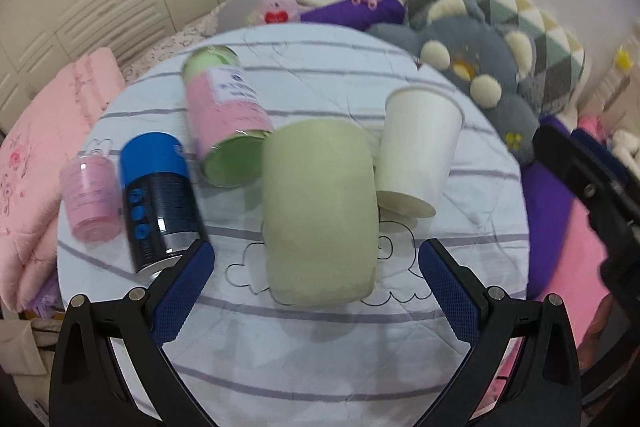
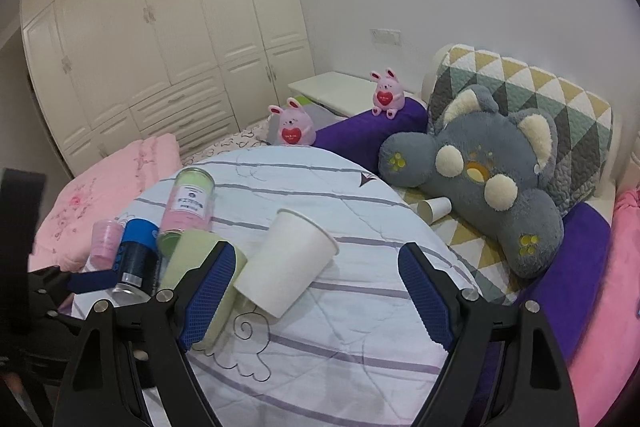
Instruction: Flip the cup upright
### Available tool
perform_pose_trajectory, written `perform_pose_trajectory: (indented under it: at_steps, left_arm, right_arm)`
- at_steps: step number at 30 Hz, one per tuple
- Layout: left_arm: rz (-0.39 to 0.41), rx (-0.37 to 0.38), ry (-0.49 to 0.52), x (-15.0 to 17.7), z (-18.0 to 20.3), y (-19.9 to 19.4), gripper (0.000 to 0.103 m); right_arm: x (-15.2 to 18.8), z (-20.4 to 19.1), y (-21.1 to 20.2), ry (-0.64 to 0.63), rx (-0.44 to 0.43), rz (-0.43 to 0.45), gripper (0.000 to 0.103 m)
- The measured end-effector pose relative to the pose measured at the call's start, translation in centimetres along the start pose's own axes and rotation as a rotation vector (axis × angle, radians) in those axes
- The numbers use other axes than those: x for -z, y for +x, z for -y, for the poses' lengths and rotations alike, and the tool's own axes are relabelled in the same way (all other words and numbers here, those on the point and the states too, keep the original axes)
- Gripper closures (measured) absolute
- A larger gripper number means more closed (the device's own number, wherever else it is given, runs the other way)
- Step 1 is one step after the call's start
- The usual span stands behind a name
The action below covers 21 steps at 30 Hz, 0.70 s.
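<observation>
A white paper cup [image 1: 416, 155] lies tilted on the striped white cloth [image 1: 320, 347], its wide rim toward the front; it also shows in the right wrist view [image 2: 286, 263]. My left gripper [image 1: 316, 275] is open, its blue fingers on either side of a pale green cylinder [image 1: 320, 215], with gaps to both. My right gripper [image 2: 316, 287] is open, just in front of the white cup and not touching it. The left gripper [image 2: 86, 283] shows at the left edge of the right wrist view.
A blue-capped dark can [image 1: 158, 199], a small pink jar [image 1: 90, 199] and a pink-green tube [image 1: 226, 119] lie left of the green cylinder. A grey plush [image 2: 480, 171], pink bunnies [image 2: 294, 127], a small paper cup [image 2: 436, 209] and purple bolsters border the cloth.
</observation>
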<state>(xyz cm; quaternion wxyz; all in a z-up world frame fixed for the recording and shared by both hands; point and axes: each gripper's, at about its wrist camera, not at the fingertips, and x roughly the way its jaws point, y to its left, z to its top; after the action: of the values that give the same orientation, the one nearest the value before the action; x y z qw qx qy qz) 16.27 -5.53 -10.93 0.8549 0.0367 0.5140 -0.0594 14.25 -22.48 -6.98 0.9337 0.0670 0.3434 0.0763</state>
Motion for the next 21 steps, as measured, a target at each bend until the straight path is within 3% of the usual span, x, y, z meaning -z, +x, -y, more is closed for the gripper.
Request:
perform_pose_trajectory:
  at_steps: [10, 15, 21]
  left_arm:
    - [-0.107, -0.033, 0.041, -0.4, 1.2, 3.7, 0.000]
    - [-0.111, -0.069, 0.041, -0.5, 1.0, 4.1, 0.026]
    - [-0.103, -0.031, 0.034, 0.2, 0.1, 3.2, 0.026]
  right_arm:
    - [0.3, 1.2, 1.6, 0.023, -0.016, -0.035, 0.018]
    - [0.5, 1.2, 1.8, 0.024, -0.024, -0.042, 0.018]
    - [0.6, 1.0, 1.6, 0.017, -0.026, -0.046, 0.018]
